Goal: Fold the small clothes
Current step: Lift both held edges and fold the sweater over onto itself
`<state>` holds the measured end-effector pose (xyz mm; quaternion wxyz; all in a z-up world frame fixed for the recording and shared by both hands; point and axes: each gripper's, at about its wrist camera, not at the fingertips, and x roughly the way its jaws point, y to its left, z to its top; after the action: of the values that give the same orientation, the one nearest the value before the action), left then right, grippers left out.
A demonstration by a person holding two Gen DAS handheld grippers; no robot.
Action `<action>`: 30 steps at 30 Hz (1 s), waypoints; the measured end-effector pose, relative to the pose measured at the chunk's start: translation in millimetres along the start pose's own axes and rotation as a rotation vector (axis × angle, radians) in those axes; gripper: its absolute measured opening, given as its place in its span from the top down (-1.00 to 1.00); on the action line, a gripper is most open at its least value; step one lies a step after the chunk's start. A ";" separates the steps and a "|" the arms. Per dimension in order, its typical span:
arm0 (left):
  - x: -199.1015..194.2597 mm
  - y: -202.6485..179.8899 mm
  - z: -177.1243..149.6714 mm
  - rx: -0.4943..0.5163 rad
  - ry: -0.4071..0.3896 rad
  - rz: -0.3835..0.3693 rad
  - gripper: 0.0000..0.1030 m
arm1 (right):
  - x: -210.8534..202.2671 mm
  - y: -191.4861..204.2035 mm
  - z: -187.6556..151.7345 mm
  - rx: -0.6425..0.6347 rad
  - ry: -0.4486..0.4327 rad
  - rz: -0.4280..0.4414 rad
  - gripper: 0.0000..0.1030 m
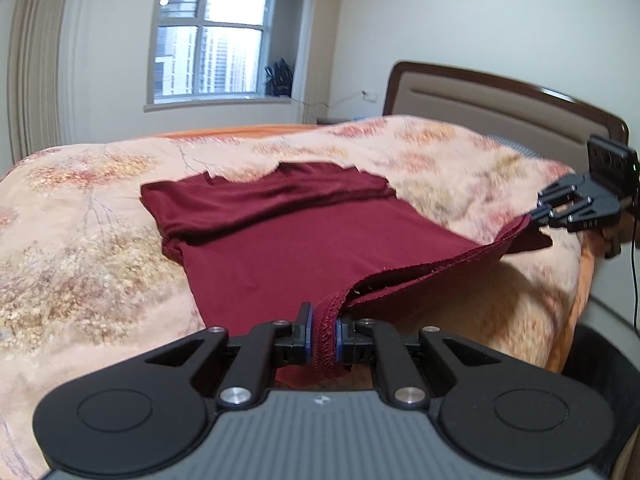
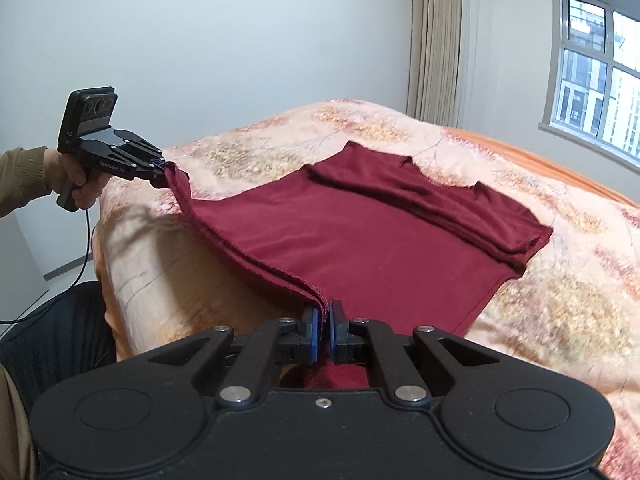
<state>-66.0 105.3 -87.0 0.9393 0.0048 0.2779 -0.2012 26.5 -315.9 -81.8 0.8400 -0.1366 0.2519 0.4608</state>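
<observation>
1. left gripper, bottom centre of its own view, is clamped on the stitched hem of the dark red knit shirt.
2. right gripper pinches the hem's other corner, nearly fully closed.
3. shirt lies mid-frame on the floral peach blanket, hem edge raised.
4. judged step: bottom-to-top fold; next, carry both corners evenly toward the far sleeves.

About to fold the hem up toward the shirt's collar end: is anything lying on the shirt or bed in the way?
Nothing visible. Both tongs, left and right, pinch the hem of the dark red shirt; its top and the floral bedspread beyond are bare.
</observation>
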 end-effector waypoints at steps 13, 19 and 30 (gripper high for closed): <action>1.2 -8.9 10.7 -0.008 -0.014 0.061 0.80 | -3.4 2.2 1.3 0.020 -0.032 -0.026 0.92; 6.4 -6.9 6.2 -0.062 -0.001 0.081 0.80 | -2.1 5.1 -1.7 0.034 -0.034 -0.030 0.91; 11.1 -9.5 -1.2 -0.067 0.033 0.104 0.80 | 1.6 5.7 -2.4 0.032 -0.037 -0.030 0.91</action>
<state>-61.8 92.6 -92.8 0.9434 -0.0091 0.2993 -0.1426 21.6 -312.8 -84.6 0.8534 -0.1182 0.2416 0.4465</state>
